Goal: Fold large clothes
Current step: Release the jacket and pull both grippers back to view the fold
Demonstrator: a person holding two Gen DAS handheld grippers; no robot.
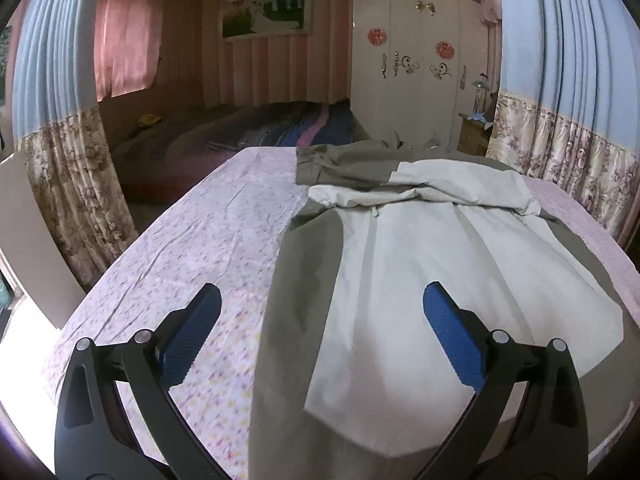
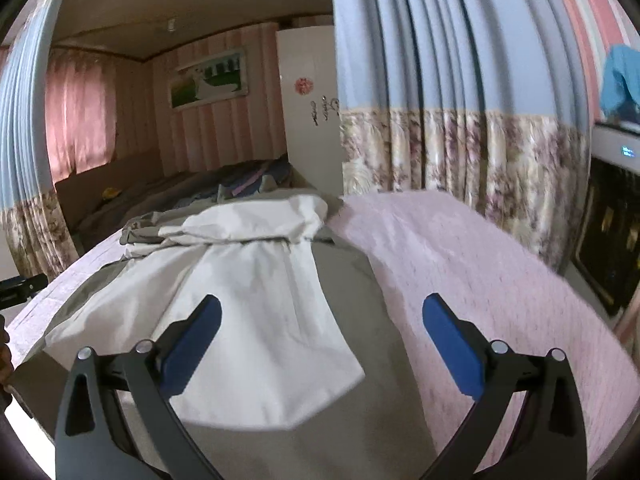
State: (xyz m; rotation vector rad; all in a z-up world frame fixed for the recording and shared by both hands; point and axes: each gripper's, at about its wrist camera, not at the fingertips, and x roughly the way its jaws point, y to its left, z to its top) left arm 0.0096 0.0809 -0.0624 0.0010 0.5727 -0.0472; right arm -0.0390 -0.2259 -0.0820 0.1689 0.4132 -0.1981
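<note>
A large olive and cream jacket [image 1: 404, 272] lies spread flat on a table under a pink flowered cloth [image 1: 192, 240], its hood bunched at the far end. My left gripper [image 1: 322, 300] hovers open above the jacket's near left part, blue pads wide apart, nothing between them. In the right wrist view the same jacket [image 2: 260, 300] fills the left and middle. My right gripper [image 2: 322, 312] hangs open over its near right side, where olive fabric meets the pink cloth [image 2: 480, 272].
Blue and floral curtains [image 1: 560, 100] hang close behind the table's far right, and another curtain [image 1: 60, 140] at the left. A bed [image 1: 240, 136] and white wardrobe [image 1: 412, 80] stand beyond. A dark cabinet [image 2: 612, 232] sits to the right of the table.
</note>
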